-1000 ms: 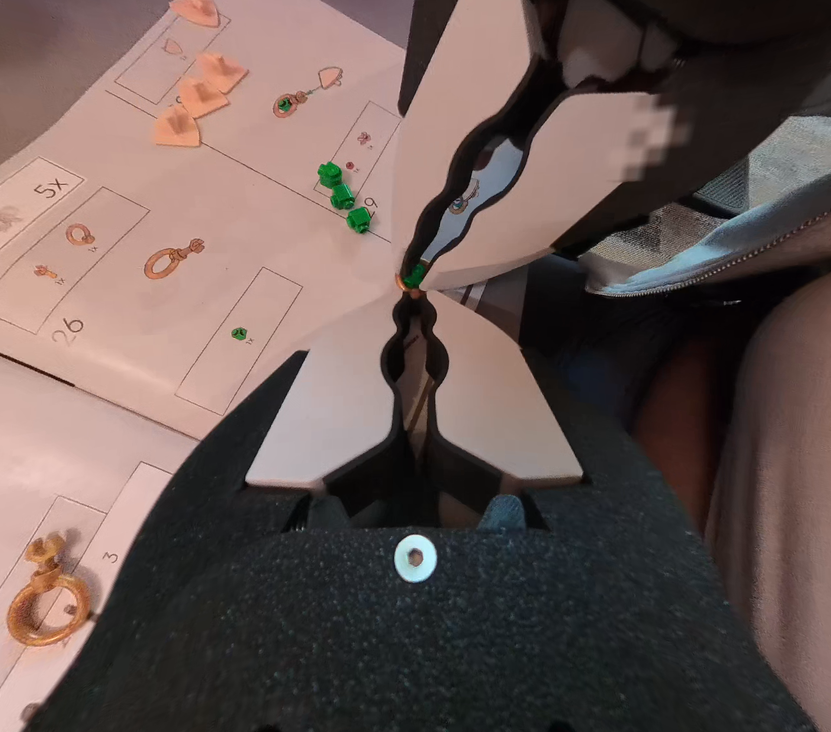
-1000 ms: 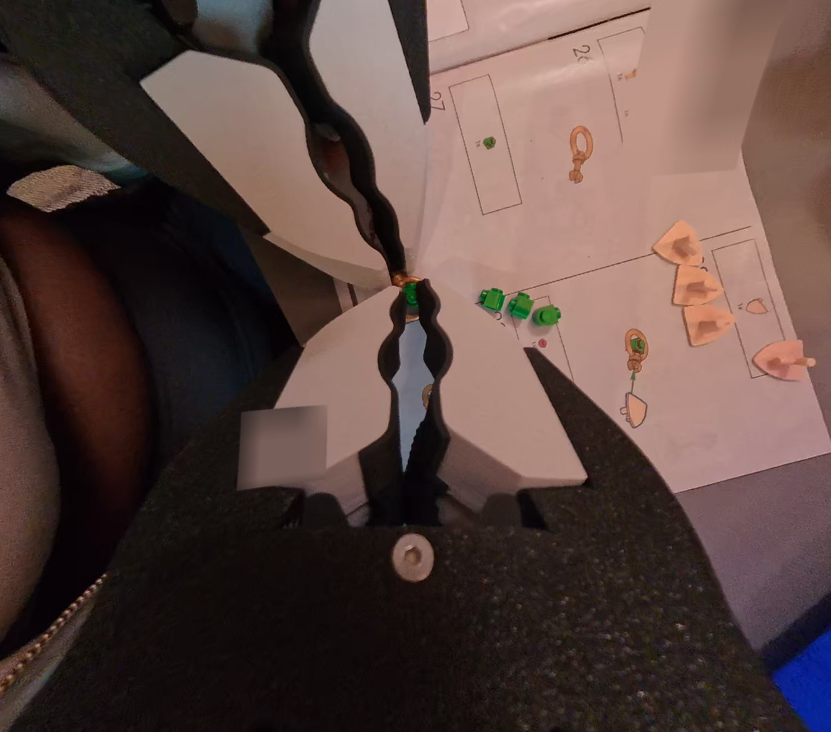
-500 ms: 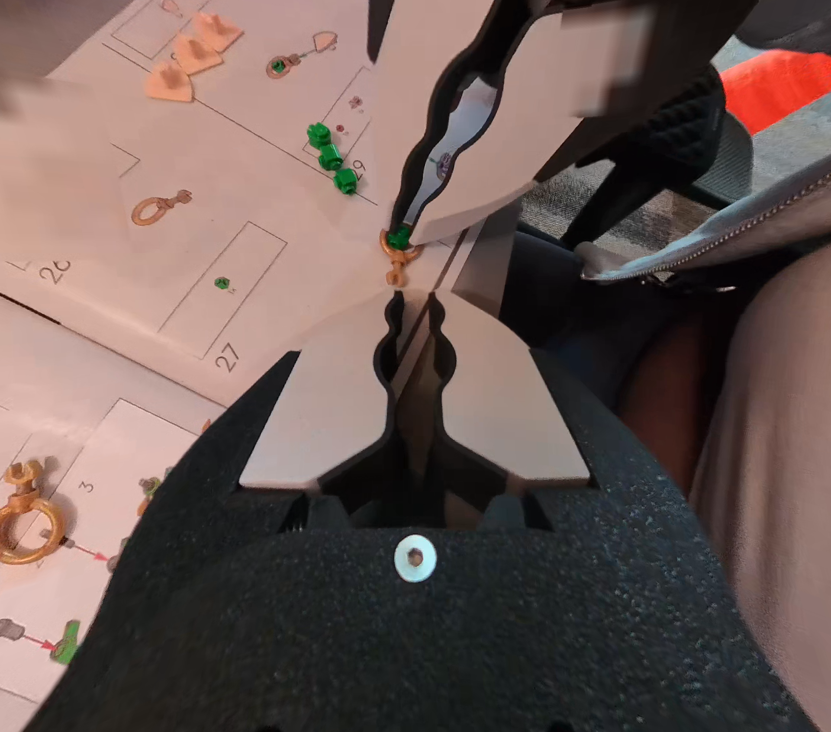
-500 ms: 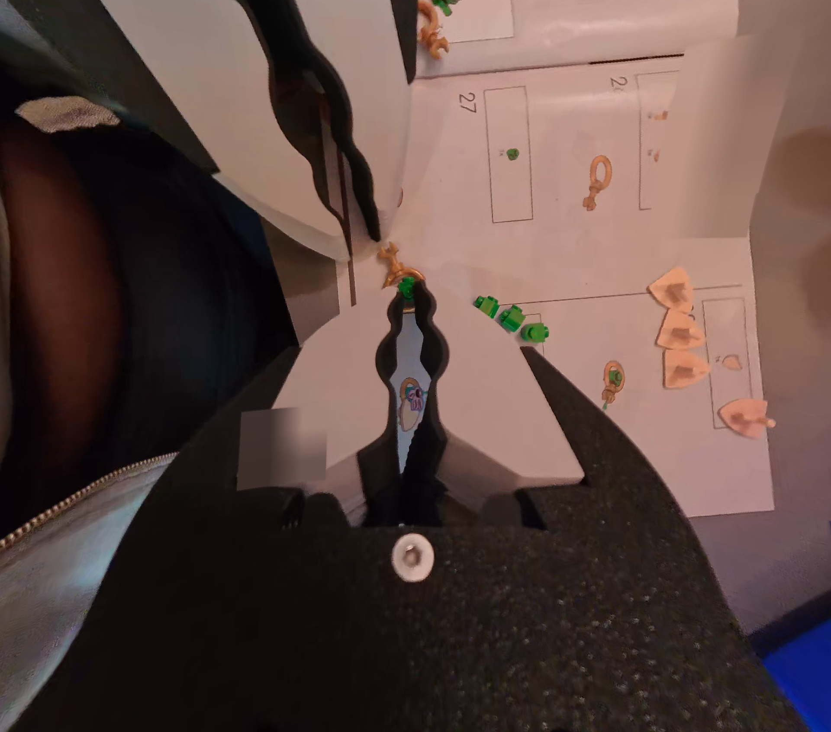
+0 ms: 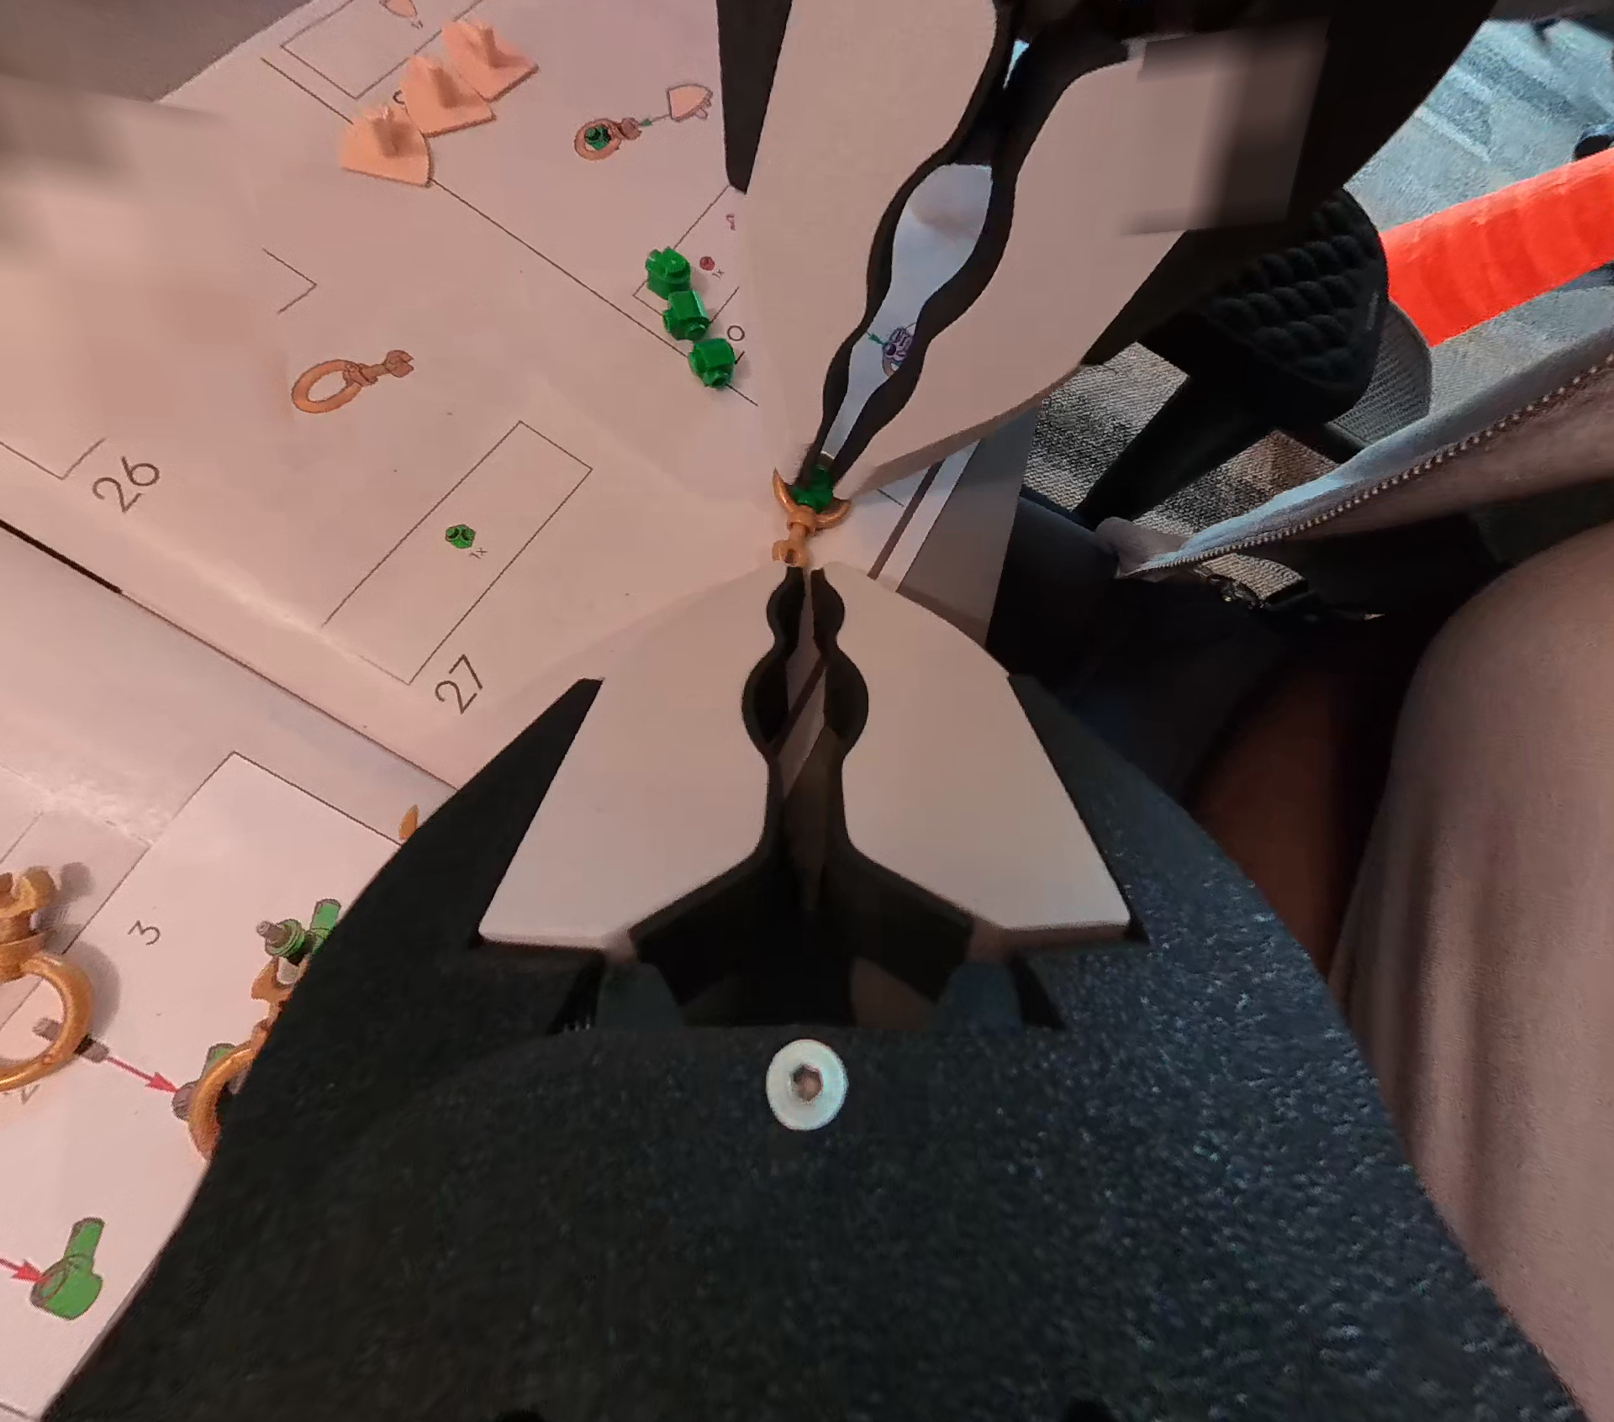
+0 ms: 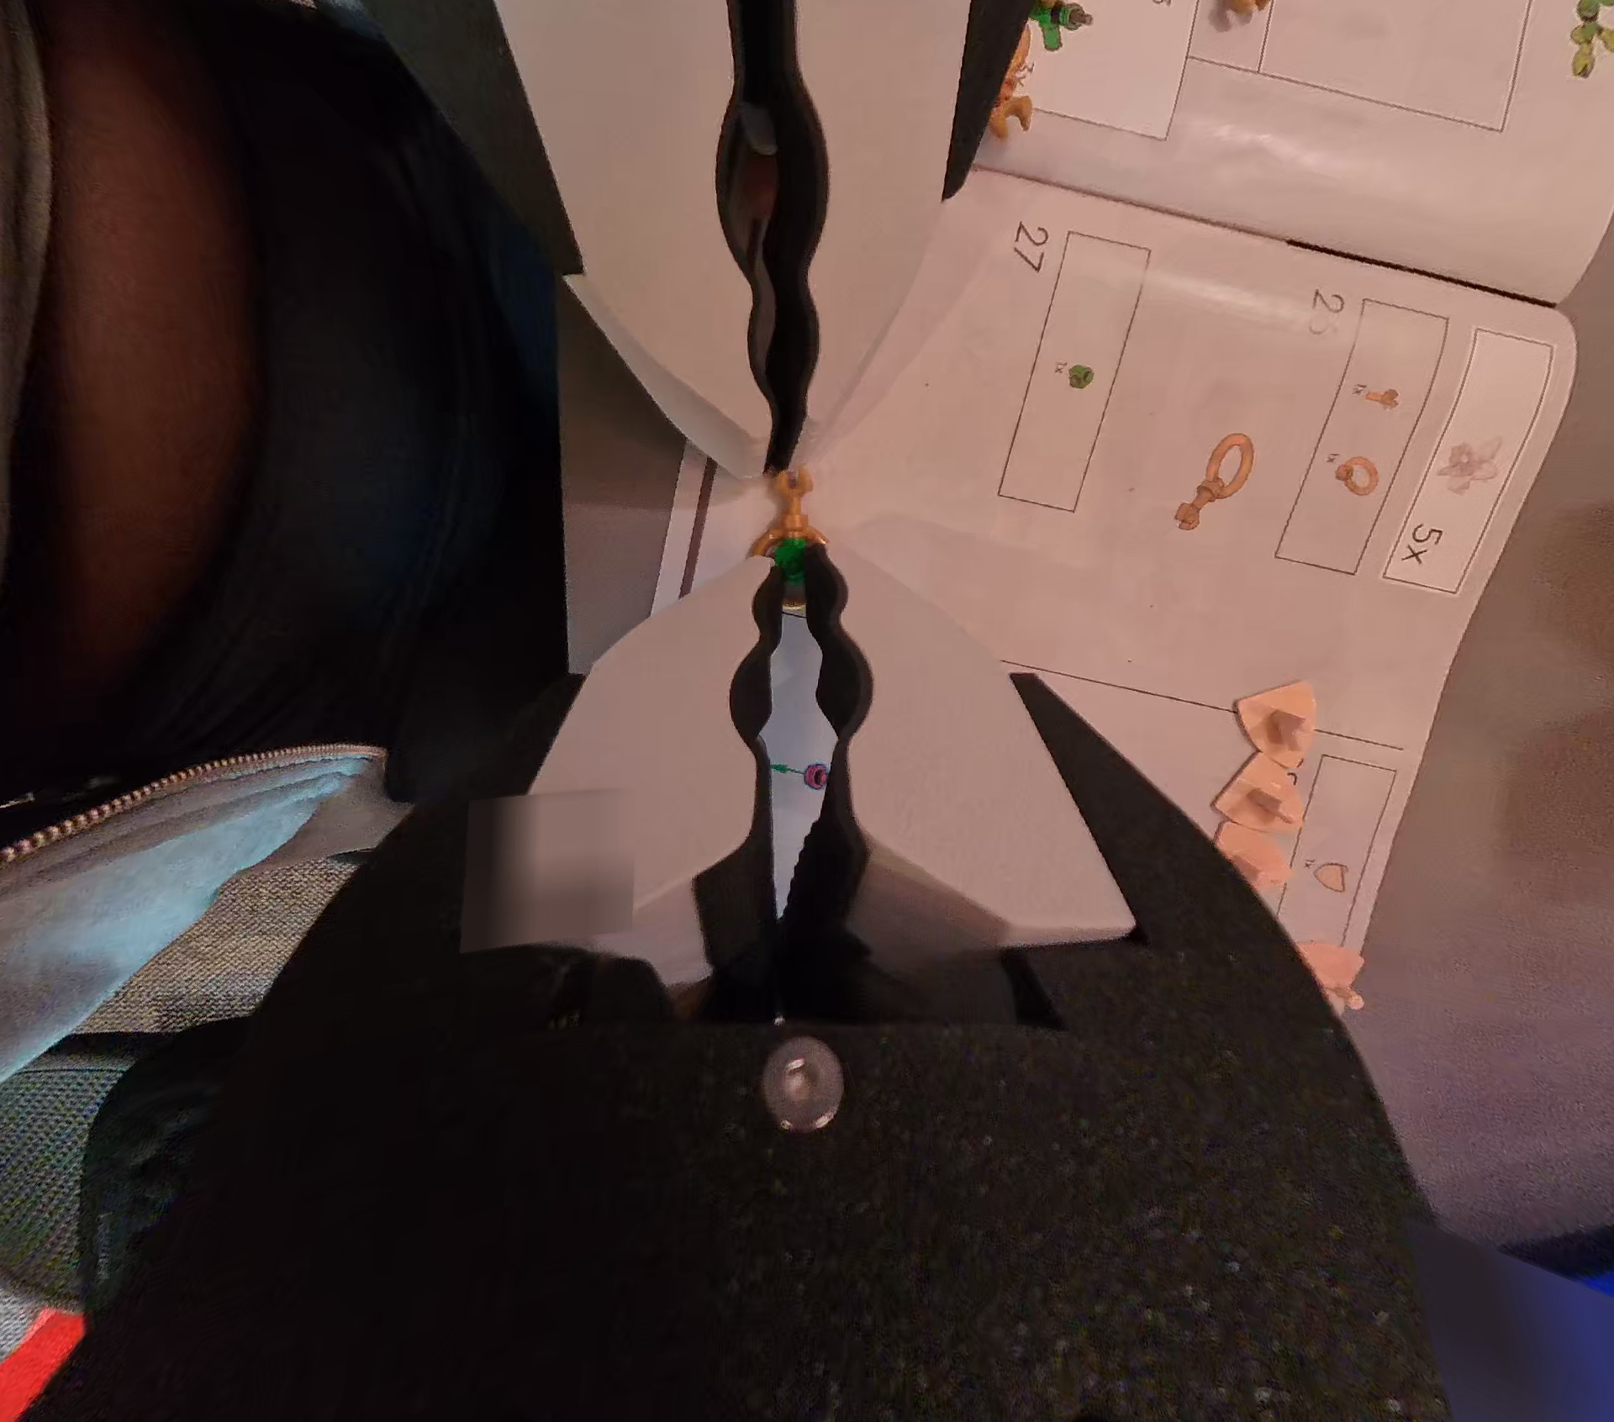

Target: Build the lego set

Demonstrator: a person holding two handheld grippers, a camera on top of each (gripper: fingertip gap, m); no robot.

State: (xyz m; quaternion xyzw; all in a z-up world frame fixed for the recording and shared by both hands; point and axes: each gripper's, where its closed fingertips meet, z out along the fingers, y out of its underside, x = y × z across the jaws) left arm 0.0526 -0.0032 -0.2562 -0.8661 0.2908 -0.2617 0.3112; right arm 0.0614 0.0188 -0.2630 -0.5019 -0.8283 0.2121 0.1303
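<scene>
The step in hand looks like fitting a small green stud (image 5: 817, 485) into a gold ring piece (image 5: 805, 514), the pairing the open instruction booklet (image 5: 524, 472) draws on its page. Both pieces hang in the air above the near edge of the booklet, between the two tools, which meet tip to tip. The right hand-held gripper (image 6: 790, 577) has its tips pressed together on the green stud, which sits inside the ring's loop. The left hand-held gripper (image 5: 802, 572) has its tips drawn nearly together right at the ring's clip end, but whether they actually pinch the clip or only touch it cannot be told from either view. Judging by this, the next move calls for a firm hold on the clip end while the stud is seated squarely, then a gentle release so the tiny assembly does not spring away. Three spare green studs (image 5: 688, 315) lie in a short row on the page just beside the work, and four peach petal pieces (image 5: 437, 88) lie farther off near the page's far corner.
</scene>
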